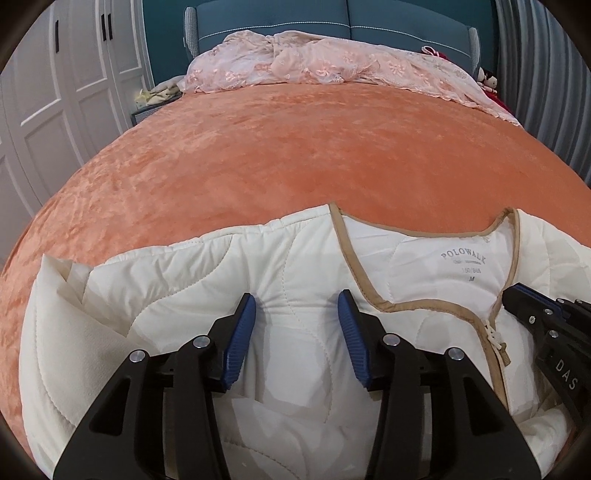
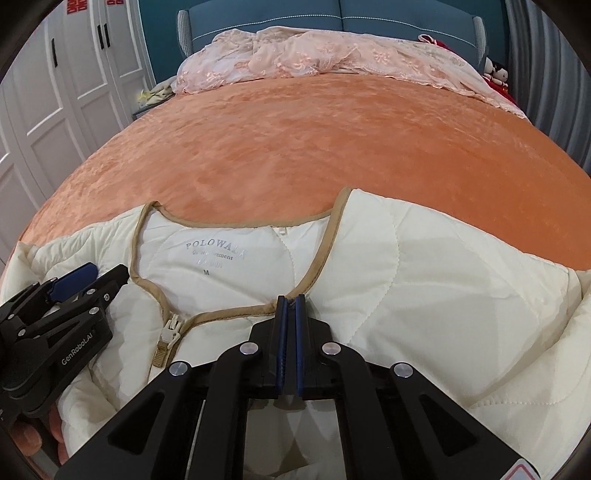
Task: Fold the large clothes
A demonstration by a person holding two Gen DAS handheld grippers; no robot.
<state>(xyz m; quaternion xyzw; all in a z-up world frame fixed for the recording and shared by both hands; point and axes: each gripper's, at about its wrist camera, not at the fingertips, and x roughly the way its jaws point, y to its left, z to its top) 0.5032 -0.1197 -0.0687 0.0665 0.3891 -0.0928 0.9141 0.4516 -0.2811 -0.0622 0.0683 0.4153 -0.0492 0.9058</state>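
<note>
A cream quilted jacket (image 1: 295, 266) with tan trim lies front up on the orange bedspread (image 1: 295, 147), collar toward the headboard, zipper partly open. My left gripper (image 1: 297, 301) is open, its blue pads straddling the jacket's left chest panel. In the right wrist view the jacket (image 2: 424, 277) fills the lower half. My right gripper (image 2: 291, 300) is shut on the tan neckline trim (image 2: 236, 314) of the right front panel. Each gripper shows in the other's view: the right gripper (image 1: 513, 295) at the right edge, the left gripper (image 2: 96, 275) at the left edge.
A pink lace cover (image 1: 332, 62) is bunched at the bed's head before a teal headboard (image 1: 332, 18). White wardrobe doors (image 1: 66, 81) stand left. A grey curtain (image 1: 554, 74) hangs right. Dolls (image 2: 496, 72) sit at the far right corner.
</note>
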